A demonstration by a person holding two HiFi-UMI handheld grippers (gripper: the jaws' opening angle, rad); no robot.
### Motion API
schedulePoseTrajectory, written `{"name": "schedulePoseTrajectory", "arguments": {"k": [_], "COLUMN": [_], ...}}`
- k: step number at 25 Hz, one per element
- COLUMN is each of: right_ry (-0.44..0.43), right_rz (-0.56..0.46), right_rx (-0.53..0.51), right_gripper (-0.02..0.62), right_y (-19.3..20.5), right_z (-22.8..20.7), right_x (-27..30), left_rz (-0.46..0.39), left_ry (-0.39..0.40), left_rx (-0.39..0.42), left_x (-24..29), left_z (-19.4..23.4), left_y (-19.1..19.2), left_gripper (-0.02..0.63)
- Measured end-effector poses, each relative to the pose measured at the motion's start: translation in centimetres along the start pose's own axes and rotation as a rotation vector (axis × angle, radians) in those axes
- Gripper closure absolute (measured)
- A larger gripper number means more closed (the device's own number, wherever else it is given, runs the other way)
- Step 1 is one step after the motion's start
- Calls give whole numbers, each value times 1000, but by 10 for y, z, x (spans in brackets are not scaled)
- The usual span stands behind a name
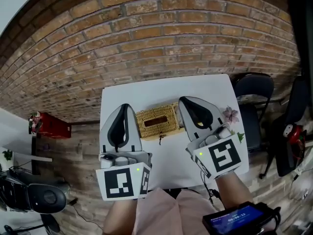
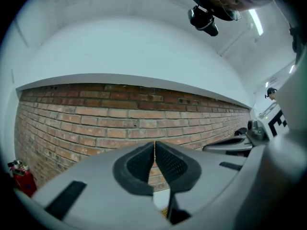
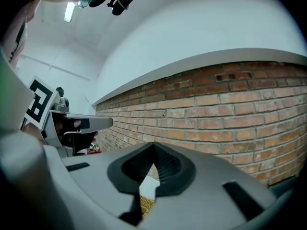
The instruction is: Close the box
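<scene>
On the white table [image 1: 146, 94] at twelve o'clock, our left gripper [image 1: 123, 110] and right gripper [image 1: 186, 103], both closed on nothing, could shove the rectangular woven wicker box [image 1: 157, 121] if lowered carelessly.

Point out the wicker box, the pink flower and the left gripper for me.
wicker box [image 1: 157, 123]: head view, middle of its woven top.
pink flower [image 1: 230, 114]: head view, on the petals.
left gripper [image 1: 125, 106]: head view, tip where its shut jaws meet.

The grey plastic left tongs [image 1: 124, 106] and right tongs [image 1: 182, 100] point level, side by side, each with jaws pressed together, nothing between.
</scene>
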State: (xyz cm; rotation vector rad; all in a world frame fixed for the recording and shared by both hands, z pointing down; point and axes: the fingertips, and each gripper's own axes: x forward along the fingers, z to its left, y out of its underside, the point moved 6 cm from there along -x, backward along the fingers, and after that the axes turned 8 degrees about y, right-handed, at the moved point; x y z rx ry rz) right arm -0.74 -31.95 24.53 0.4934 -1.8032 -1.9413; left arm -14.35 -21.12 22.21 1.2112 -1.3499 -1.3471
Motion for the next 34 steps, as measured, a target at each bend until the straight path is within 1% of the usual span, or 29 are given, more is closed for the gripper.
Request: {"name": "schedulePoseTrajectory", "arguments": {"k": [7,11,22,34], "right_ry": [19,38,51,65], "right_rz": [-11,-19,-9,9], "right_rx": [14,-4,2,-3], "right_gripper": [597,597,597,597], "right_y": [-1,-2,3,9], "right_z": [0,-1,3,-5], "right_x": [2,1,4,-3], "left_rz": [-1,7,23,37], "left_ry": [8,24,57,76], "left_rx": [21,24,9,7], "left_x": [4,7,12,15], "left_z": [-2,-4,-1,-12], "left_y": [2,3,13,18], "left_gripper": [591,591,591,591]}}
